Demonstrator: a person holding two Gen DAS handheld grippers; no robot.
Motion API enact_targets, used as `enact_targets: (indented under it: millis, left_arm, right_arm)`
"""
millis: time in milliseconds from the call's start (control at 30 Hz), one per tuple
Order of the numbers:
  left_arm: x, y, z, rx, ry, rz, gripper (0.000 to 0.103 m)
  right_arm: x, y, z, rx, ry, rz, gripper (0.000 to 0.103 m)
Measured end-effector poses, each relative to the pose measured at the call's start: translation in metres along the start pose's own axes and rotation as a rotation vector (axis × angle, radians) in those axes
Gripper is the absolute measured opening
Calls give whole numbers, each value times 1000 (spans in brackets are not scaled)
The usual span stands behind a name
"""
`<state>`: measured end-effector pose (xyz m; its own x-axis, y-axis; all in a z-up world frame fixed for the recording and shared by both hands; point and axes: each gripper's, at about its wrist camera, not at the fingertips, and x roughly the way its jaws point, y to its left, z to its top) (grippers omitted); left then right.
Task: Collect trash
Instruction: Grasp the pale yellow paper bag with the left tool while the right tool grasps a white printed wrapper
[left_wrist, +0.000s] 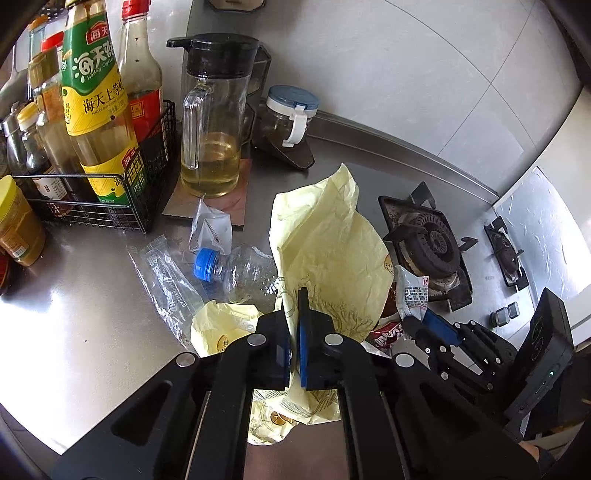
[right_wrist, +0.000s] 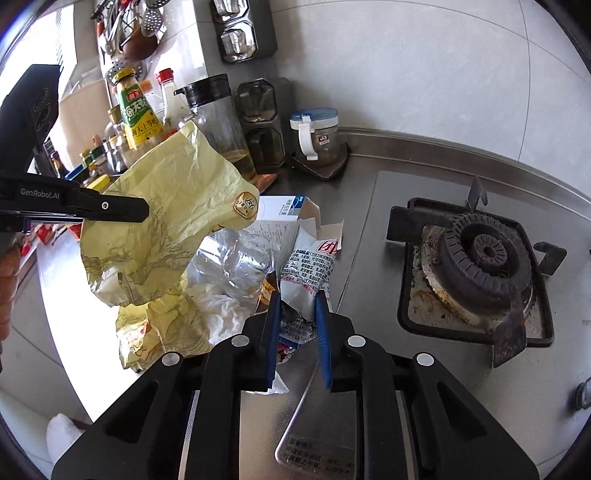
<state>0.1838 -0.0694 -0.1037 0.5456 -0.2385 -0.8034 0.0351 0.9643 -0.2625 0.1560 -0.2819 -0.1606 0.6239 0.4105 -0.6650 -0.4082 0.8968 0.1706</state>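
My left gripper (left_wrist: 294, 299) is shut on a crumpled pale yellow paper wrapper (left_wrist: 325, 243) and holds it above the steel counter; it also shows in the right wrist view (right_wrist: 166, 206). A second yellow wrapper (left_wrist: 221, 325) lies below. A crushed clear bottle with a blue cap (left_wrist: 236, 269) and a clear plastic sleeve (left_wrist: 166, 280) lie beside it. My right gripper (right_wrist: 298, 295) has its jaws around a white printed snack packet (right_wrist: 310, 273), narrowly apart. A torn white carton (right_wrist: 284, 214) lies behind the packet.
A wire rack of sauce bottles (left_wrist: 99, 147), an oil jug (left_wrist: 214, 122) and a lidded jar (left_wrist: 290, 114) stand at the back. A gas burner (right_wrist: 480, 258) is to the right. A steel lid (right_wrist: 317, 424) lies below my right gripper.
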Motion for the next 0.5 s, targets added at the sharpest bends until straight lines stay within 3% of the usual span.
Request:
enact_targets:
  millis: [267,500]
  left_arm:
    - [-50,-10,-9,13,-71,43,1]
    - [-110,-8,-43,14,-129,78,1]
  right_arm:
    - [-39,13,14,-19,-71,27,19]
    - [-90,39,10,-42,-122,89,19]
